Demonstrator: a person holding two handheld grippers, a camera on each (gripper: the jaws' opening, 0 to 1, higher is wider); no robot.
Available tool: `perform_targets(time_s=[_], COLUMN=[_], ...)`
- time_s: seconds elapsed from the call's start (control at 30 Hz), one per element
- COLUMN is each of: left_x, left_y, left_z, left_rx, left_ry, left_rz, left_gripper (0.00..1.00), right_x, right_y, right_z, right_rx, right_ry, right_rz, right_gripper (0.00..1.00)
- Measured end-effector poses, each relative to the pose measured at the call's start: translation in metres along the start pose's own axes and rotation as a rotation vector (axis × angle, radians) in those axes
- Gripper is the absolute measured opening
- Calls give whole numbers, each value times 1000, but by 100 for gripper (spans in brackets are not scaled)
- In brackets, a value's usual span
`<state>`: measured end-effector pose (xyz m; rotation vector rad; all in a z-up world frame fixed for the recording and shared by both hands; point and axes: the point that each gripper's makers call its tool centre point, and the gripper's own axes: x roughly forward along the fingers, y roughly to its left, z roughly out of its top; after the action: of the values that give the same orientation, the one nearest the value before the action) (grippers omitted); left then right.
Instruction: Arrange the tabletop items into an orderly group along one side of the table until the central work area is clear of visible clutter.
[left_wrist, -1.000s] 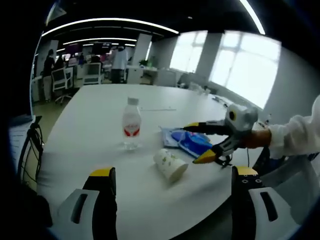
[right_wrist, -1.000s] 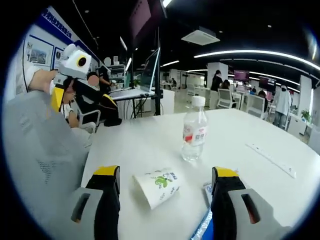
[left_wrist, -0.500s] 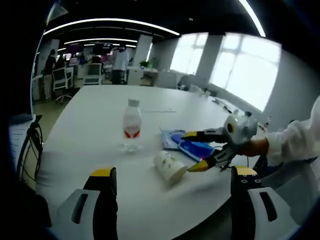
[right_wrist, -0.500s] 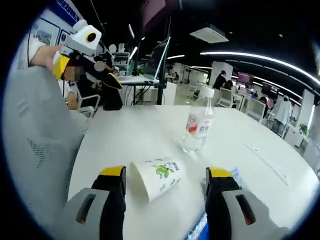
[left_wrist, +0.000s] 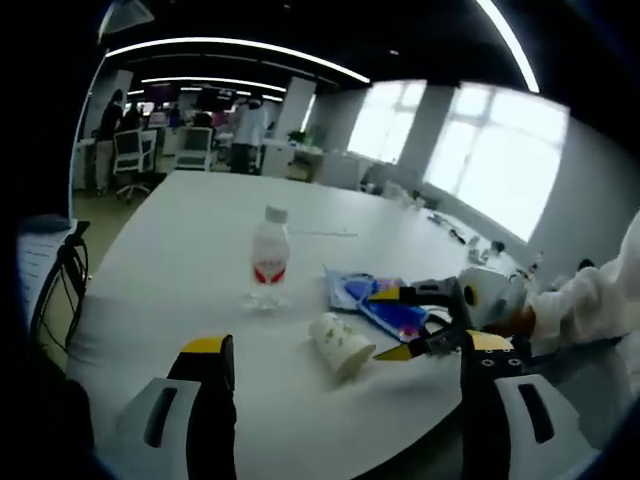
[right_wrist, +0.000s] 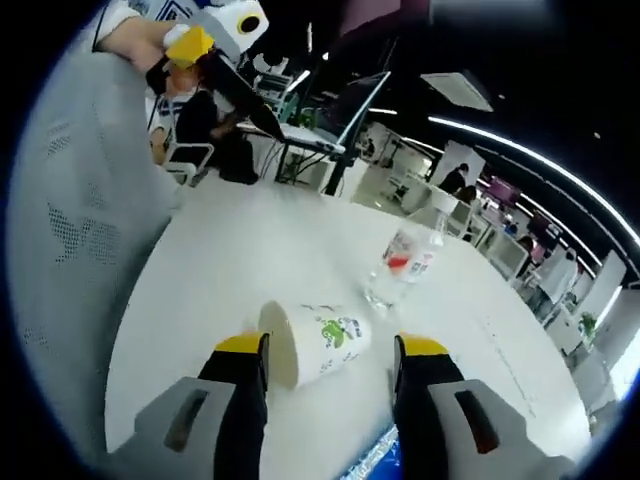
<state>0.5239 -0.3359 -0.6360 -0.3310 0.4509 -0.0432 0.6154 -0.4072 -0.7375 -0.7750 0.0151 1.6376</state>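
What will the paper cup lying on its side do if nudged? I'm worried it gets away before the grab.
The paper cup lies on its side, so it probably rolls in a curve. It looks empty, likely light and easily crushed. The right gripper stands open around it, so closing gently seems wise.

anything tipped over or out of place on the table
Yes: the paper cup lies on its side on the table, near the upright water bottle. The right gripper frames the cup with its jaws open. A blue packet lies flat beside it.
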Motion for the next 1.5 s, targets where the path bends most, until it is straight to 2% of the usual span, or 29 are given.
perform_targets(time_s=[0.07,0.23,0.33,0.43,0.6,0.7,0.93,1.1,1.17,1.3,1.5], left_x=[0,-1,0,0,-1,-2,-3,-3,-3,-4,-5], left_y=[0,2,1,1,1,2,3,3,3,4,5], left_z=[0,2,2,2,4,4,6,6,6,7,9], left_rx=[0,-12,-8,-9,-17,-21,-30,-34,-34,-34,-38], left_ry=[2,-10,-9,-6,-16,-21,-29,-30,-27,-34,-41], left_rz=[2,8,7,8,13,18,21,19,18,18,23], left_gripper=[90,90,90,90,90,89,89,88,88,88,87], right_x=[2,1,-1,-1,2,2,3,-2,-3,-7,-6], right_y=[3,0,-2,-4,2,1,-10,-29,-31,-44,-56], right_z=[1,-3,-2,-2,-7,-5,-3,4,7,13,9], right_rx=[-31,-101,-135,-135,-115,-113,-26,137,204,253,320], right_ry=[1,54,55,55,89,85,100,122,125,129,147], right_rz=[3,-30,-47,-48,5,1,-24,-79,-69,-97,-116], right_gripper=[42,25,24,21,6,0,0,0,0,0,0])
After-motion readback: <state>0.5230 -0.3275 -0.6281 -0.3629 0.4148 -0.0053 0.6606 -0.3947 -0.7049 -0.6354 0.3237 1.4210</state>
